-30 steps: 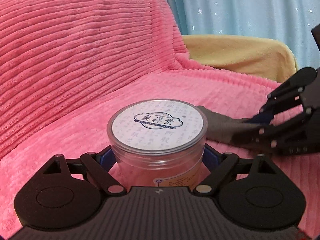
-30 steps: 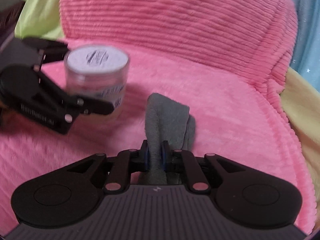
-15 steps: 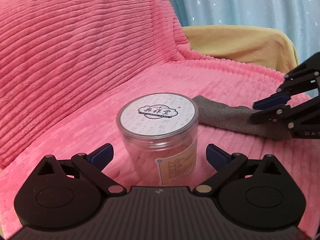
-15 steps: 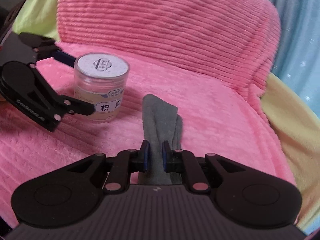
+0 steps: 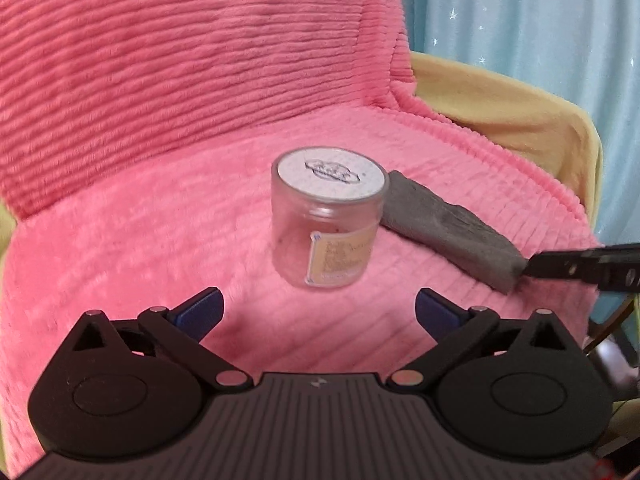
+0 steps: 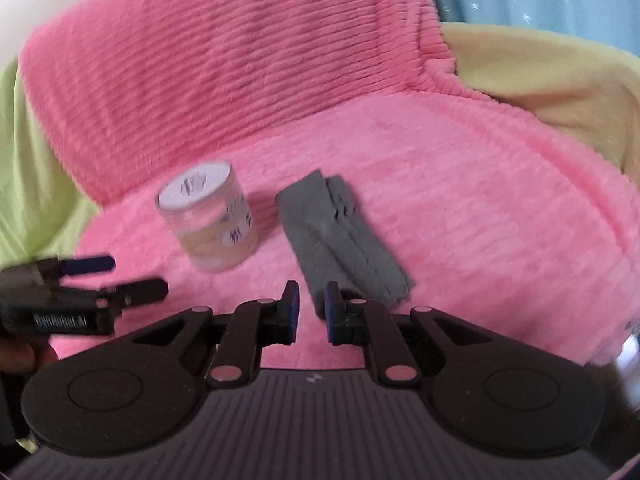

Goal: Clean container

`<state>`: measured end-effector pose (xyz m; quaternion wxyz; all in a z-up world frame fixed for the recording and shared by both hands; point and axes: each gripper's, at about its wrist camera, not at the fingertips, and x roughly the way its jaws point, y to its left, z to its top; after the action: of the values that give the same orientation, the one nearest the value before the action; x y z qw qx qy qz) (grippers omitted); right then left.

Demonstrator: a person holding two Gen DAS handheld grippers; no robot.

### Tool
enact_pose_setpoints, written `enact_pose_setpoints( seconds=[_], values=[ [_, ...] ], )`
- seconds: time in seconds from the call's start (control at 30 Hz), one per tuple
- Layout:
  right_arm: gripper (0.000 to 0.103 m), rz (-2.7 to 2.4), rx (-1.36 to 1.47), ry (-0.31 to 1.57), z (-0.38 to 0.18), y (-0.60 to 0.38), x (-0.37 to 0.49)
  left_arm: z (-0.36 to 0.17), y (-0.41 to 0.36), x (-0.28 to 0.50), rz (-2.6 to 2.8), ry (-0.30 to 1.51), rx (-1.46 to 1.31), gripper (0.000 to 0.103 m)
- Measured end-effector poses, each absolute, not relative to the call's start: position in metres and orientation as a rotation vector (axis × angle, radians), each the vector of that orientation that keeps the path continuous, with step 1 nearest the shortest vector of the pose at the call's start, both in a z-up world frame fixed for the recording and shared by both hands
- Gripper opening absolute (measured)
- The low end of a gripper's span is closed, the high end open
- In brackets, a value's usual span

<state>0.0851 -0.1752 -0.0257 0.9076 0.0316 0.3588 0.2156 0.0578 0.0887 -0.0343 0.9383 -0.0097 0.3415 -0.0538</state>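
Just one jar [image 5: 329, 218], one grey cloth [image 5: 448, 230], two claws.

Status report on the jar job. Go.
Left tongs just opened, empty. Right tongs open, cloth released. Jar upright on blanket, lid on. Nothing in the way.

Clear glossy plastic jar [image 5: 328, 216] — ribbed plush blanket [image 5: 160, 100].

1. The jar [image 5: 329, 216] stands upright mid-frame on the pink blanket [image 5: 160, 220]; bare blanket lies to its left and in front.
2. The grey cloth [image 5: 448, 228] blocks its right side, apparently touching.
3. The blanket-draped backrest [image 5: 180, 60] closes off the rear.
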Motion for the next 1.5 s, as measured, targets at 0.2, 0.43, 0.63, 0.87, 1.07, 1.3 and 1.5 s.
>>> enact_pose_setpoints(
  seconds=[0.2,0.43,0.63,0.87,1.07,1.3,1.5],
  values=[
    [0.009,0.439,-0.002,0.767,-0.032,-0.162,0.083,-0.044,0.079,0.064,-0.084,0.718,0.011,0.103],
    [0.009,0.444,-0.017,0.800,-0.036,-0.155,0.086,-0.049,0.069,0.067,-0.087,0.722,0.041,0.103],
    [0.009,0.443,-0.022,0.807,-0.036,-0.153,0.085,-0.052,0.063,0.067,-0.090,0.739,0.030,0.103],
    [0.009,0.438,-0.018,0.815,-0.037,-0.156,0.086,-0.053,0.062,0.067,-0.083,0.740,0.034,0.103],
    [0.009,0.434,-0.021,0.818,-0.037,-0.157,0.087,-0.053,0.060,0.068,-0.084,0.745,0.030,0.103],
    [0.009,0.440,-0.027,0.819,-0.037,-0.156,0.088,-0.055,0.058,0.069,-0.092,0.751,0.030,0.103],
    [0.009,0.443,-0.030,0.822,-0.038,-0.155,0.088,-0.056,0.056,0.069,-0.094,0.754,0.034,0.103]
  ],
)
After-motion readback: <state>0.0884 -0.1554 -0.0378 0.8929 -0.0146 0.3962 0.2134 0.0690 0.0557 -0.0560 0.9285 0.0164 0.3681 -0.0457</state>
